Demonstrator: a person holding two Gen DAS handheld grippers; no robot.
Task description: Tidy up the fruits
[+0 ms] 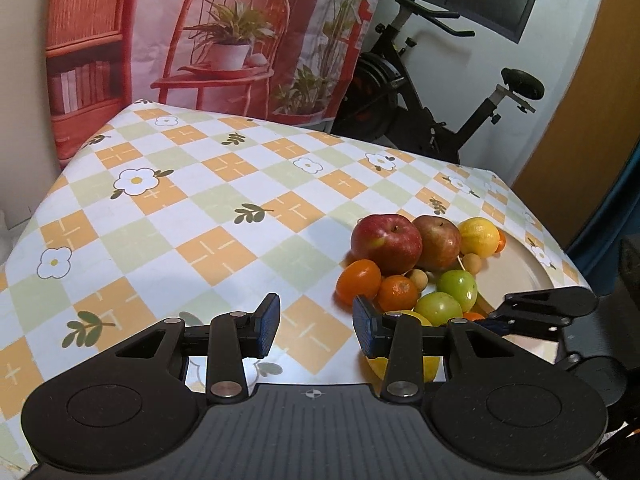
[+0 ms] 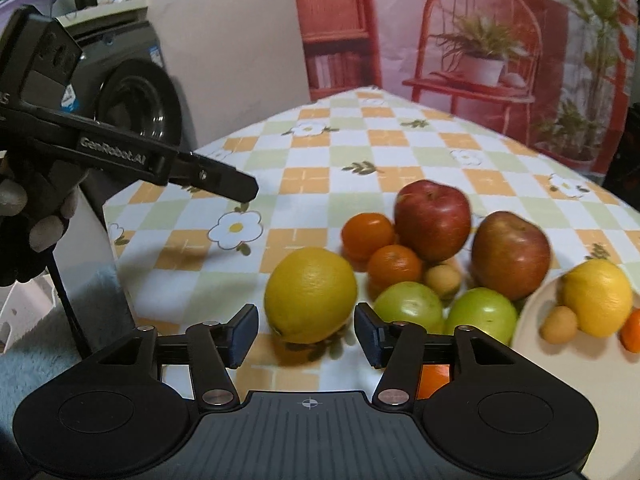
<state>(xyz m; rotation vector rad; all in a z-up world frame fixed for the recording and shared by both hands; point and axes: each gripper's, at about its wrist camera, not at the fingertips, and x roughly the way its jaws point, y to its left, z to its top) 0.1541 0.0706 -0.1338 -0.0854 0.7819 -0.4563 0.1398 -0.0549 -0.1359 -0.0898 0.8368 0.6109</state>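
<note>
The left gripper (image 1: 316, 326) hangs over the bench (image 1: 208, 216) with its jaws apart and nothing between them, only checked cloth showing in the gap. The right gripper (image 2: 306, 334) also has its jaws apart; a lemon (image 2: 311, 295) sits on the cloth just ahead of the gap, at 12 o'clock, and neither pad presses on it.

In the left wrist view the fruit pile lies at 2 o'clock from the jaws: two red apples (image 1: 386, 242), small oranges (image 1: 358, 282), two green fruits (image 1: 456, 290) and small tan round fruits (image 1: 471, 263). A pale plate (image 1: 520, 268) lies just beyond at 3 o'clock, near the bench's right edge, with a second lemon (image 1: 479, 236) on its rim side.

From 9 to 12 o'clock the bench is bare cloth, with open room out to its far and left edges. In the right wrist view the bench's near left edge drops to a pale blue rug (image 2: 48, 320) at 9 o'clock.

Behind the bench hangs a printed backdrop (image 1: 224, 40) of a red chair and plants. An exercise bike (image 1: 432, 96) stands at 1 o'clock in the left view; a washing machine (image 2: 132, 92) stands at 10 o'clock in the right view.
</note>
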